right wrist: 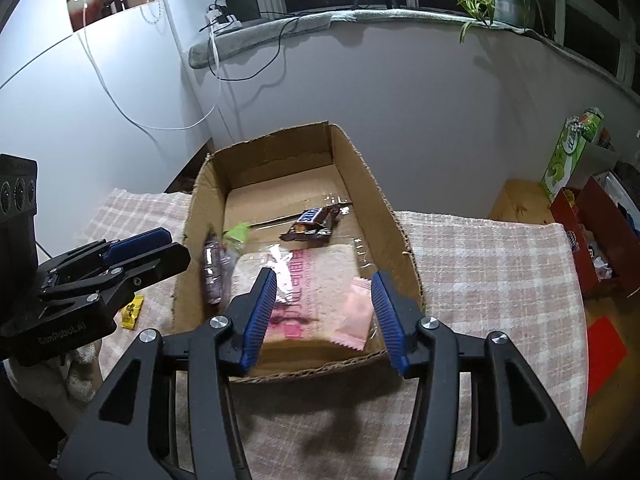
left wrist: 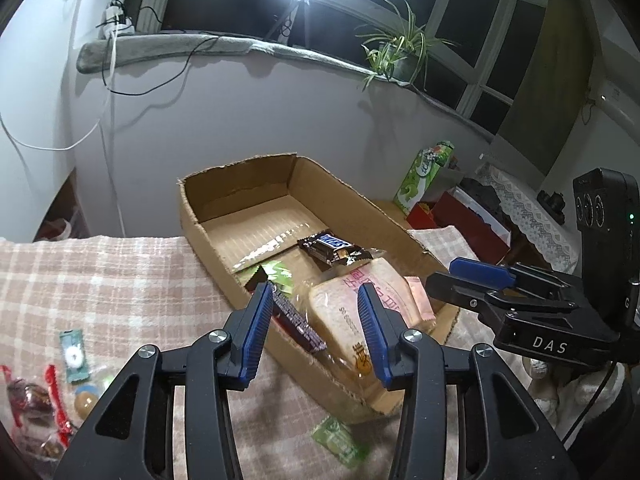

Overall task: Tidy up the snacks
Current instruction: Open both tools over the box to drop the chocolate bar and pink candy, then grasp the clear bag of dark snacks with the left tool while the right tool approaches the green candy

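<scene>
Your left tool (left wrist: 316, 320) and right tool (right wrist: 324, 312) both hover spread and empty just above the near end of the shallow brown cardboard box (right wrist: 400, 232), where the wrapped snacks already lie gathered.

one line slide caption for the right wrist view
Right gripper open above a cardboard box holding bread, a Snickers bar and a pink sachet.

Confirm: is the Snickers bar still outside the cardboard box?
No, the Snickers bar lies on the floor of the cardboard box, just beyond the wrapped bread.
</scene>
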A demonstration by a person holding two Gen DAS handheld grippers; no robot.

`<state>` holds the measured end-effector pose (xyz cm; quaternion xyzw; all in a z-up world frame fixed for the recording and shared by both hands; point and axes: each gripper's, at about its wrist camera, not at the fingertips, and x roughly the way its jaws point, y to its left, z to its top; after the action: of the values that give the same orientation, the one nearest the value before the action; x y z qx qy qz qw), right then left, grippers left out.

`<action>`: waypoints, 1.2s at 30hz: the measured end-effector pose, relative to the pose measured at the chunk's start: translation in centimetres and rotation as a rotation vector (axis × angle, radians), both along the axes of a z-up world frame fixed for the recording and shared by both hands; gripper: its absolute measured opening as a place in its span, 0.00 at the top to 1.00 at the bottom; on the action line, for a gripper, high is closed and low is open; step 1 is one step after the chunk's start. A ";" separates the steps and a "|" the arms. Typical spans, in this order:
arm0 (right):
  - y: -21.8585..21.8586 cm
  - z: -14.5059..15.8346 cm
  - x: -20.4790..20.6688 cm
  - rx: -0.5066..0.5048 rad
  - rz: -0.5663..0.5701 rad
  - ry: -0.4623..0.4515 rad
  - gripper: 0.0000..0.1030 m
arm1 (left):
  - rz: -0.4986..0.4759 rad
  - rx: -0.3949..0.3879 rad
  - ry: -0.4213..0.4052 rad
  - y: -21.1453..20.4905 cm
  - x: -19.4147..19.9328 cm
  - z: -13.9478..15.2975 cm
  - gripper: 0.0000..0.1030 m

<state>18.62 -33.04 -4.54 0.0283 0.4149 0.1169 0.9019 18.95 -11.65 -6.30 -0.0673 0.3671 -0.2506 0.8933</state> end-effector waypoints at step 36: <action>7.5 -6.6 -8.1 0.075 0.097 0.170 0.55 | 0.328 -0.010 0.090 18.6 -10.9 -2.6 0.58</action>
<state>10.50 -25.53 -11.14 0.0519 0.4860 0.1730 0.8551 8.03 6.96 -8.93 -0.1421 0.3897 -0.1001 0.9044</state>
